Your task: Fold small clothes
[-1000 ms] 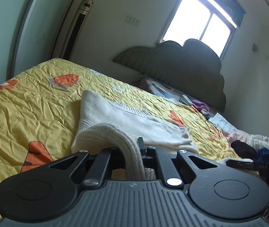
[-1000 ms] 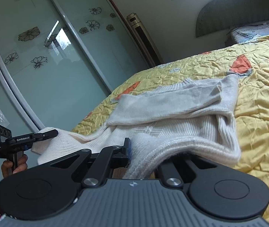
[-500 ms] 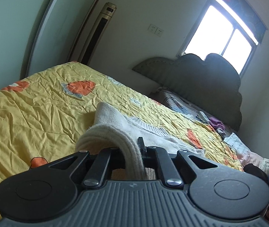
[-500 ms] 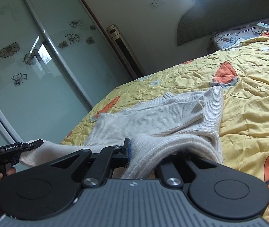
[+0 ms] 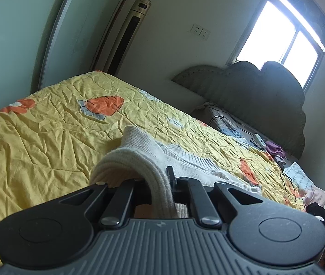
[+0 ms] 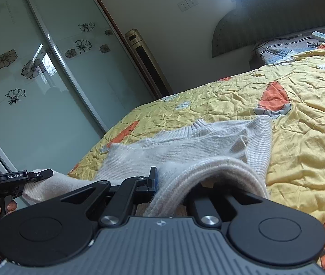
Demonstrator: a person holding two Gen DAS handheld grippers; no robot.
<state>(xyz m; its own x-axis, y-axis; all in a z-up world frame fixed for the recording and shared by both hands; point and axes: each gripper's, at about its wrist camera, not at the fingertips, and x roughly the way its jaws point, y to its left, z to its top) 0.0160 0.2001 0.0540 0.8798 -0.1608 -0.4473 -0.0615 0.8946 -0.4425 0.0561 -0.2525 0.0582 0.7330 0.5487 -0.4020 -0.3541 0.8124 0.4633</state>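
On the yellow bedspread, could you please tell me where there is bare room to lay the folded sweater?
Bare yellow bedspread lies between the cream sweater and the sliding wardrobe doors. Bare too is the side beyond the sweater's sleeve. It is crowded by the headboard: glasses, remote, loose clothes.

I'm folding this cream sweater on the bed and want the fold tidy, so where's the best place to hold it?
By the ribbed hem, near its two corners, coming in from the bed's near edge. The cream sweater lies flat on the yellow quilt with the hem nearest, and the left gripper and right gripper are already shut on that thick edge.
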